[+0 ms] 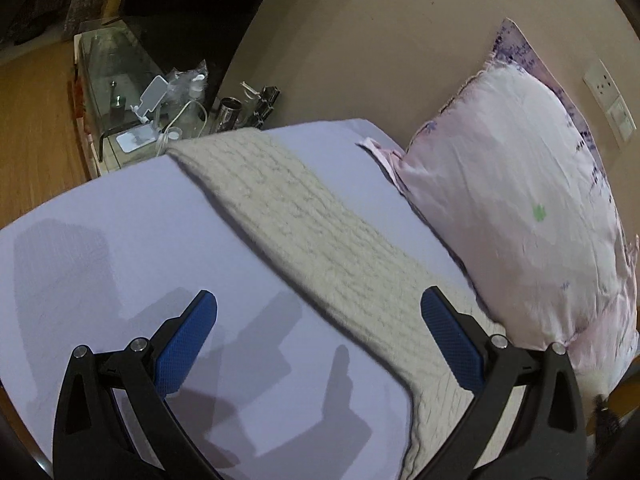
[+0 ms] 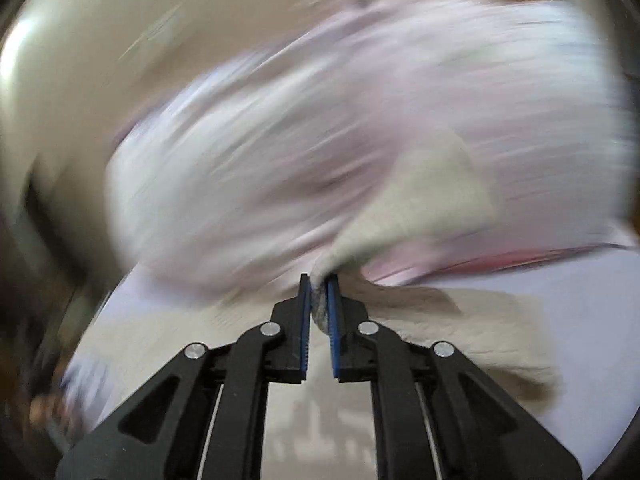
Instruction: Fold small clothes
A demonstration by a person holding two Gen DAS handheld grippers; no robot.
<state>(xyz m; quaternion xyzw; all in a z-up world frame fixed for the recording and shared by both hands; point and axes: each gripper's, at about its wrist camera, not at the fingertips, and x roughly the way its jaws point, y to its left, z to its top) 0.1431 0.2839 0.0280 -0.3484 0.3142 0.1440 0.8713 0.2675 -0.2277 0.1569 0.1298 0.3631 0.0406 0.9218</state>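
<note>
the bed takes up most of the left wrist view, covered in a smooth pale lavender sheet that carries the hard-edged shadows of the tools. against the beige wall at the head of it leans a big pillow, pale pink with dark purple print along its edge and one small green mark. in the right wrist view the same pillow fills the upper half but is smeared by motion, so no detail can be made out there.

the cream knitted garment lies on the sheet as a long band, running from the far edge of the bed diagonally toward the near right, just beside the pillow. in the right wrist view the knit spreads flat over the sheet, with one corner of it lifted up off the bed.

beyond the far edge of the bed stands a low glass-topped stand on a wooden floor, cluttered with a white charger and cable, small bottles and a metal cup.

the left gripper hovers above the bed with its blue-padded jaws spread wide, holding nothing; its right finger is over the knit, its left over bare sheet. the right gripper has its jaws pinched tight on the raised corner of the knitted garment, a wad of cloth squeezed between the blue pads.
</note>
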